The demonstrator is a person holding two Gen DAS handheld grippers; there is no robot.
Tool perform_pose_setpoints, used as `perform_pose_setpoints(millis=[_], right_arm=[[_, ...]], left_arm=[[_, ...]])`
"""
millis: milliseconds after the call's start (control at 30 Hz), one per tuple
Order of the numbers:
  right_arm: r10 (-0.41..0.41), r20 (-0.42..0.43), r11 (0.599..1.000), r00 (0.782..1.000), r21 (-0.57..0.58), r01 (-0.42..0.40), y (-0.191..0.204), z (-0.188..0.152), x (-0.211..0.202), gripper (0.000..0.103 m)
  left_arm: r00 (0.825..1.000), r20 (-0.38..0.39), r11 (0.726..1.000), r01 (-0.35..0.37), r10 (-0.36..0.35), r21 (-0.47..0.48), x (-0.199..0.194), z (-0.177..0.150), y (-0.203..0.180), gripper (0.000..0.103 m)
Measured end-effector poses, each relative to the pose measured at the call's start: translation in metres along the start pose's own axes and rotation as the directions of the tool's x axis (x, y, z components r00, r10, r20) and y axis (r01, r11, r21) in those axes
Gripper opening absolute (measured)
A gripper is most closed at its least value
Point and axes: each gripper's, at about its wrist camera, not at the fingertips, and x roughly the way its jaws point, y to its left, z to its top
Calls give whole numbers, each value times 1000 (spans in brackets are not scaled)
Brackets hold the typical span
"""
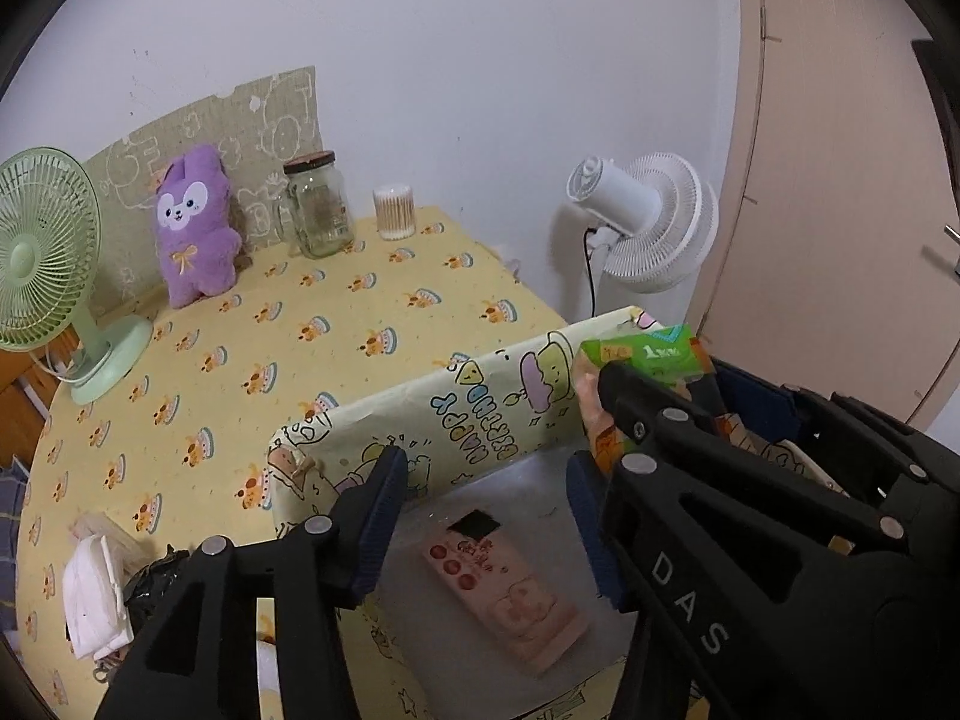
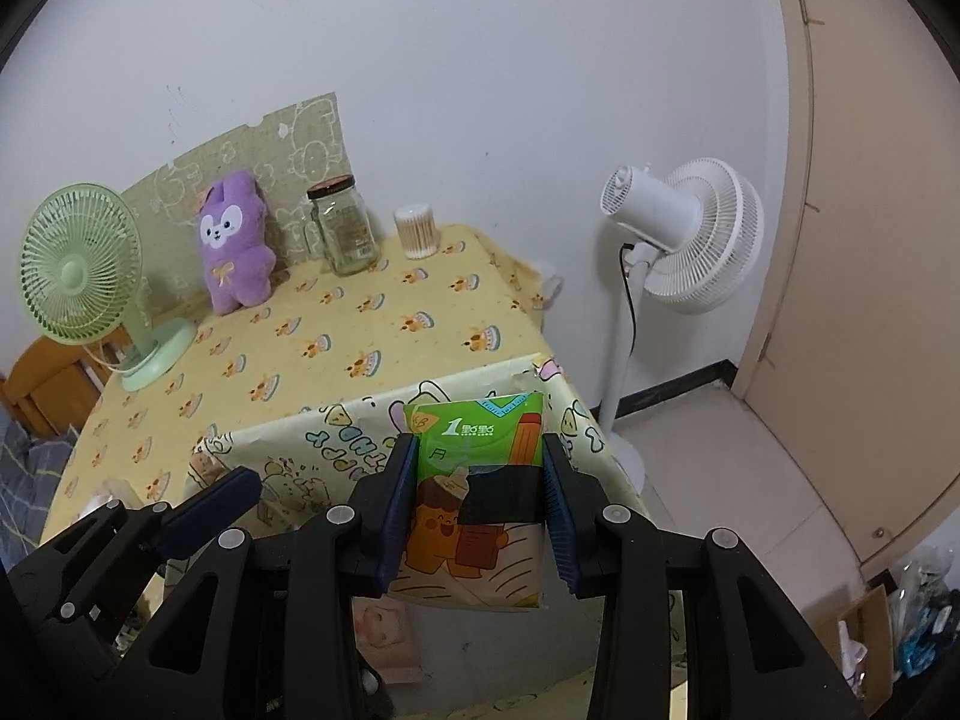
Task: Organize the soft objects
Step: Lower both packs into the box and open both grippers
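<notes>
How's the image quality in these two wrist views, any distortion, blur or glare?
Left wrist view: strong fisheye bending, the door edge curves, corners are black, and the pink pack in the box looks soft. Right wrist view: the same curvature, even indoor light, no glare; the green tissue pack is sharp.

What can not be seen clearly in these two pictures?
- Box inside: the right wrist view shows little, the green pack and right gripper cover it.
- Pink pack: print too small to read, left wrist view.
- White bundle: partly behind the left gripper, left wrist view.
- Jar: label too small, both views.
</notes>
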Motion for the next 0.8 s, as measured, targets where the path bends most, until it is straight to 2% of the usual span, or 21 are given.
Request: perform_pose_setpoints(millis=[133,167,267,300,433,500,600,800], right_arm=[[14,-1,1000,1000,8,-14,0,1,3,46],[23,-1,1000,1000,9,-23,0,2,4,50],[56,22,998,998,31,-57,-2,2,2,74],[58,26,998,998,35,-59,-2,2,0,78],[55,19,998,998,25,-56,-1,4,-6,82],[48,23,999,999,23,-48,0,4,-10,89],[33,37,999,999,18,-34,2,3,-19,94],[4,53,1000,999,-4,-3,10,2,-34,95]], left_arm=[[1000,-20,1000,1,-1,1,4,2,1,63],[1000,-23,1000,5,-5,0,4,2,1,67],[1000,-12,1000,18,-18,-3,0,3,0,73],[1000,-6,1000,21,-21,-4,-1,3,0,75],[1000,10,1000,23,-23,-16,-7,3,0,79],[1000,17,1000,23,-22,-16,-11,3,1,80],[999,34,1000,10,-10,-11,-19,1,1,84],[998,56,1000,-12,13,-21,-33,-3,6,90]])
